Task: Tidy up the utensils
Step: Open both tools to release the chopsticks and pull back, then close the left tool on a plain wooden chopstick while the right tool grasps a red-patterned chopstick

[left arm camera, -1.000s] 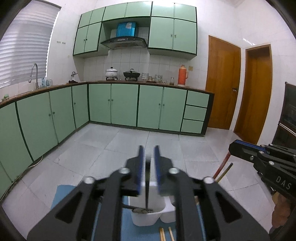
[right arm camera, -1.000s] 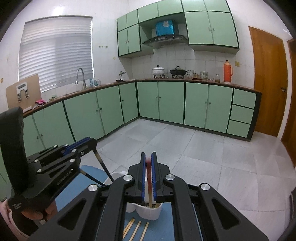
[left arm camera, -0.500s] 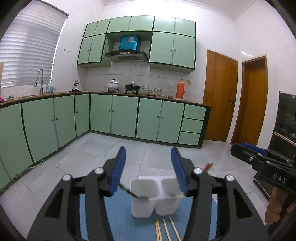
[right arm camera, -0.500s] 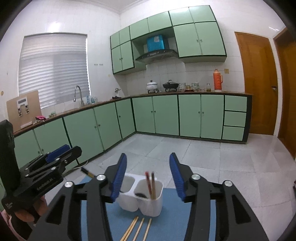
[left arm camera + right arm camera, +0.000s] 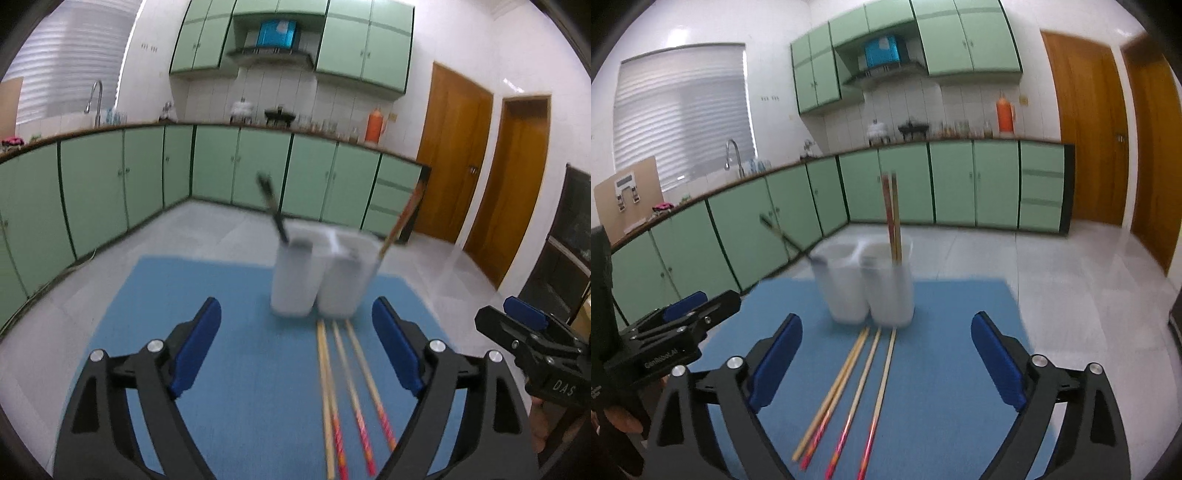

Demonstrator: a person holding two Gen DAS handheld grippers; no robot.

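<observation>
A white two-compartment holder (image 5: pixel 314 273) (image 5: pixel 868 284) stands on a blue mat (image 5: pixel 221 295) (image 5: pixel 960 314). A dark-handled utensil (image 5: pixel 273 210) (image 5: pixel 783 232) leans out of its left compartment. A pair of chopsticks (image 5: pixel 892 218) (image 5: pixel 400 221) stands in the right one. Several loose chopsticks (image 5: pixel 351 387) (image 5: pixel 857 387) lie on the mat in front of the holder. My left gripper (image 5: pixel 295 314) (image 5: pixel 694 310) hangs over the mat short of the holder, its jaws opening, its pads touching nothing. My right gripper (image 5: pixel 886 325) (image 5: pixel 524 325) does the same beside it, above the loose chopsticks.
Green kitchen cabinets (image 5: pixel 258 166) run along the far walls under a counter with a sink, pots and an orange flask (image 5: pixel 1004 114). Wooden doors (image 5: pixel 458 155) are at the right. A person's hand (image 5: pixel 617 424) holds the left gripper. Grey tiled floor lies beyond the mat.
Both grippers went from shut to wide open, letting go of the dark utensil and the chopstick pair, which now stand in the holder. Both pulled back and sank toward the mat.
</observation>
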